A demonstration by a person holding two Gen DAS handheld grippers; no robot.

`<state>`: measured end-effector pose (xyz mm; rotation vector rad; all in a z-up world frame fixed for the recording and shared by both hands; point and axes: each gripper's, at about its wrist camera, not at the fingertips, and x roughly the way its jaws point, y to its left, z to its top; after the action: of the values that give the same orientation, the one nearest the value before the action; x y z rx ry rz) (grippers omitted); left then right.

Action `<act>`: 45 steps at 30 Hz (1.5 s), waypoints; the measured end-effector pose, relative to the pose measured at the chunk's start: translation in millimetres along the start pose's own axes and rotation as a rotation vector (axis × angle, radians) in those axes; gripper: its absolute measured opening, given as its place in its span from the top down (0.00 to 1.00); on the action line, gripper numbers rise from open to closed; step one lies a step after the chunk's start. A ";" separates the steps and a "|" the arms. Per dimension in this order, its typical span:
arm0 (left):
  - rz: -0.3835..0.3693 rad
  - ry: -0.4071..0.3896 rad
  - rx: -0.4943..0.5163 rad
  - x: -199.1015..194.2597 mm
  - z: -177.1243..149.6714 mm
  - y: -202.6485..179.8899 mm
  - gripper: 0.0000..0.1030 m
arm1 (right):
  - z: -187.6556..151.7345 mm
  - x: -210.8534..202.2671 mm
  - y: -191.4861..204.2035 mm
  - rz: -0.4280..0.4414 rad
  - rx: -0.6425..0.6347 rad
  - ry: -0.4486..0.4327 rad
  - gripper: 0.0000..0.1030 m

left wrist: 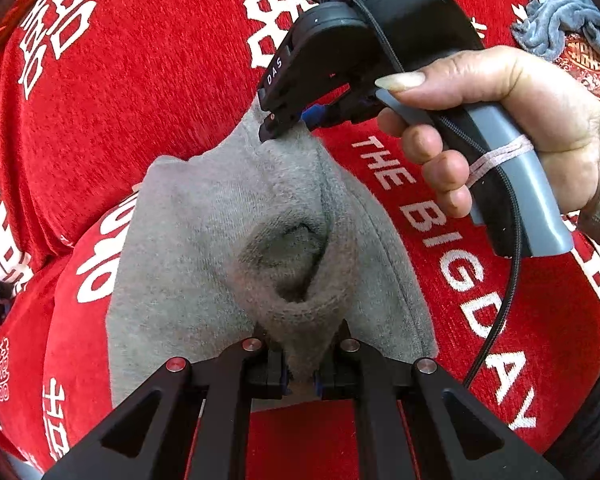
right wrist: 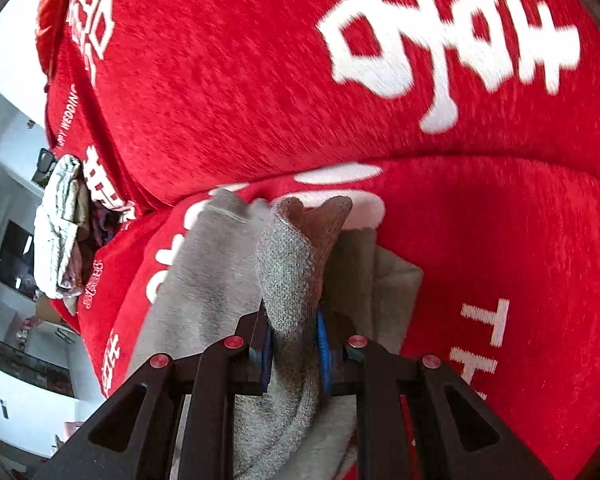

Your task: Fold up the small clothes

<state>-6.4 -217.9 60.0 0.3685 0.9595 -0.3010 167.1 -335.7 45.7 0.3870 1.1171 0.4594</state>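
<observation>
Place: a home living room.
Evidence: red wedding sofa cover (right wrist: 228,80); television (right wrist: 14,256) left of it.

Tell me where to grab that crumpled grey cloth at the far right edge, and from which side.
Take the crumpled grey cloth by its raised upper fold, coming from above. It lies bunched in a loose heap, so no flat edge shows to pinch; a high ridge is probably easiest.
</observation>
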 end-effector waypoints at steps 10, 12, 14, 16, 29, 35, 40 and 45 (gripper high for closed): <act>-0.022 0.004 -0.020 7.6 1.3 1.6 0.91 | -3.0 9.4 -15.7 -0.005 0.021 0.012 0.81; -0.029 0.003 -0.026 8.4 1.5 2.5 0.91 | -4.2 9.2 -17.9 -0.017 0.018 0.012 0.81; -0.038 0.000 -0.034 8.9 1.3 4.3 0.91 | -4.8 9.7 -15.8 -0.031 0.020 0.010 0.81; -0.044 -0.004 -0.038 8.1 0.3 3.3 0.91 | -4.8 10.1 -13.0 -0.049 0.017 0.009 0.80; -0.177 -0.023 -0.106 -8.4 -3.8 18.9 0.55 | -3.2 -18.8 -6.4 -0.166 0.070 -0.021 0.59; -0.268 -0.138 -0.121 -50.1 -17.4 34.6 0.08 | -20.1 -52.5 7.2 -0.127 0.047 -0.062 0.49; -0.303 -0.199 -0.149 -68.7 -24.2 68.6 0.08 | -50.0 -71.3 35.8 -0.040 -0.052 -0.083 0.49; -0.266 -0.159 -0.319 -46.3 -18.3 118.1 0.08 | -72.8 -60.3 67.6 0.081 -0.129 -0.045 0.49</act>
<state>3.1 -100.0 109.5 -0.0759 0.8820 -0.4061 67.7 -306.1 98.2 0.3293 1.0248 0.5886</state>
